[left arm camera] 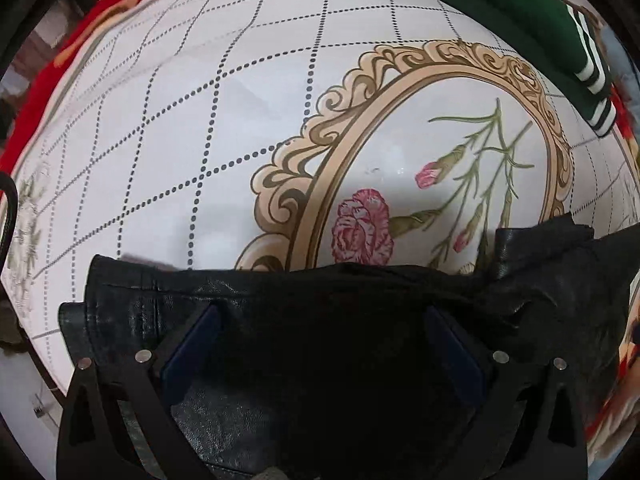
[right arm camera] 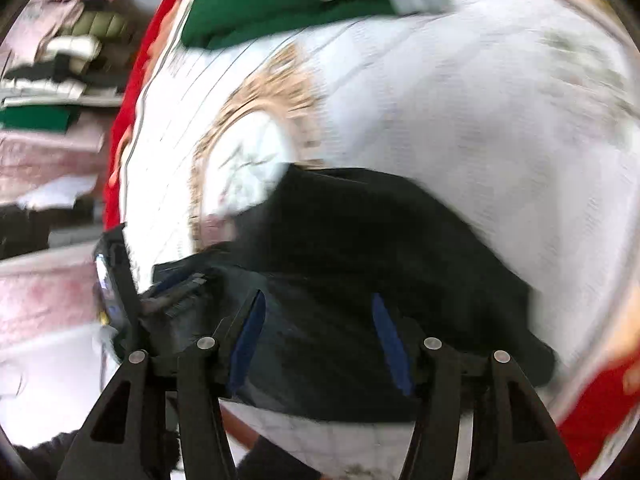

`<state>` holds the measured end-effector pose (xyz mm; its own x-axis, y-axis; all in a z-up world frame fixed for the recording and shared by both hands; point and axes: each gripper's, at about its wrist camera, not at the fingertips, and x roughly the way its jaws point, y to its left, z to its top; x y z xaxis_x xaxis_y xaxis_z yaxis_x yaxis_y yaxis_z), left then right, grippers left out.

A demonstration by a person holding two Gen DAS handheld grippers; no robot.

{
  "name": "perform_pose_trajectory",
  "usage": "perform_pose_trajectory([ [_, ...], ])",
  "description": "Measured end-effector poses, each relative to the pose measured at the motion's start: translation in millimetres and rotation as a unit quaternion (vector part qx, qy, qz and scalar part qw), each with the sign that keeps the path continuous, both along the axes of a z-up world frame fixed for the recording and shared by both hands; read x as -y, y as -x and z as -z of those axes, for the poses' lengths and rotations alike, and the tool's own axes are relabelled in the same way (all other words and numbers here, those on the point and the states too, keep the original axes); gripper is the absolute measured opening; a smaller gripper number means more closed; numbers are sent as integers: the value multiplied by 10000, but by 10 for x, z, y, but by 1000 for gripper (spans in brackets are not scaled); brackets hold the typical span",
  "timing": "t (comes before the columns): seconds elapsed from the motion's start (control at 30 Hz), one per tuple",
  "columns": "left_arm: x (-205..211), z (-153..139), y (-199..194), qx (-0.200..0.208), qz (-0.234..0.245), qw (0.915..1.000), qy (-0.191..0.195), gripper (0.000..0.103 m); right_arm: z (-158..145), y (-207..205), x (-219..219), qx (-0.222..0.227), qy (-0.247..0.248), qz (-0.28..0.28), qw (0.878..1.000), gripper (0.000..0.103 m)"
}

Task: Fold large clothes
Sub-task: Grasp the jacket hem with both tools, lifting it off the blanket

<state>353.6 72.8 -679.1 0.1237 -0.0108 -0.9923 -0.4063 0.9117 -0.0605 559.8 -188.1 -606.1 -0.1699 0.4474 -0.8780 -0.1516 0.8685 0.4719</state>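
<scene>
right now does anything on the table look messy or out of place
The black leather garment lies bunched, and one crumpled corner sticks up over the flower print on the tablecloth. The folded green garment at the far edge looks tidy.

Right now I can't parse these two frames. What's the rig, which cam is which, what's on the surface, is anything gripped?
No robot here: a person carries a two-finger gripper in each hand, each with a fisheye camera looking along its fingers.

The sharp picture is the left gripper, pointing down. The blurred one is the right gripper.

The surface is a white sheet printed with dotted lines and a framed flower. On it lie a black leather-look garment and, further back, folded green clothing.

Both grippers stand open over the black garment; neither visibly pinches it.
</scene>
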Motion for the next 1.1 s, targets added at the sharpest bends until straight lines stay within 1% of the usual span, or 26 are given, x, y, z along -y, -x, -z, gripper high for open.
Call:
perform_pose_trajectory([
  [0.03, -27, -6, 12, 25, -4, 10000, 35, 103, 139, -92, -155, -193, -182, -16, 9996, 43],
  [0.07, -63, -25, 42, 70, 7, 10000, 49, 103, 282, -177, -281, -315, -200, 58, 9993, 39],
  [0.1, -109, -44, 78, 100, -2, 10000, 6, 103, 367, -204, -293, -305, -57, 161, 9994, 39],
  [0.13, -124, -49, 115, 107, -18, 9999, -29, 103, 477, -287, -297, -238, 161, 392, 9988, 37],
  [0.17, -201, -50, 150, 101, -72, 9999, -35, 103, 570, -337, -265, -224, 262, 625, 9974, 35],
  [0.2, -226, -51, 189, 105, -123, 9999, -22, 103, 652, -381, -246, -228, 327, 925, 9949, 34],
  [0.23, -356, -56, 211, 122, -201, 9997, 12, 103, 685, -402, -168, -278, 327, 1122, 9928, 34],
  [0.27, -427, -59, 239, 128, -269, 9995, 48, 103, 715, -400, -113, -347, 321, 1251, 9910, 34],
  [0.3, -440, -68, 312, 134, -301, 9994, 86, 103, 712, -387, -98, -342, 375, 1263, 9907, 34],
  [0.37, -510, -127, 353, 147, -358, 9991, 147, 103, 628, -371, -148, -325, 493, 1234, 9906, 34],
  [0.43, -585, -240, 432, 197, -375, 9990, 128, 103, 413, -313, -150, -232, 511, 1181, 9914, 36],
  [0.53, -632, -404, 524, 294, -465, 9985, 57, 103, -21, -142, -142, 173, 357, 986, 9943, 37],
  [0.57, -645, -443, 545, 329, -501, 9982, 46, 103, -123, -72, -163, 249, 289, 848, 9957, 37],
  [0.6, -676, -487, 604, 352, -538, 9979, 28, 103, -176, -59, -278, 233, 244, 719, 9968, 37],
  [0.67, -719, -541, 691, 382, -581, 9976, -13, 103, -129, 84, -470, -7, 137, 356, 9993, 37],
  [0.73, -756, -571, 777, 371, -577, 9976, -95, 103, 54, 154, -651, -182, 218, 168, 9995, 37],
  [0.8, -763, -590, 863, 307, -553, 9979, -119, 103, 311, 199, -797, -242, 518, 130, 9983, 37],
  [0.87, -529, -613, 893, 266, -520, 9982, -137, 103, 568, 176, -903, -236, 912, 97, 9955, 36],
  [0.9, -528, -620, 918, 252, -489, 9984, -137, 103, 660, 158, -925, -288, 1053, 225, 9938, 36],
  [1.0, -470, -662, 921, 273, -398, 9987, -164, 103, 636, 130, -1069, -265, 1534, 134, 9877, 36],
  [1.03, -428, -673, 943, 279, -365, 9988, -165, 103, 628, 131, -1054, -294, 1525, 197, 9877, 36],
  [1.1, -288, -717, 965, 272, -302, 9991, -85, 103, 574, 143, -973, -314, 1278, 231, 9910, 36],
])
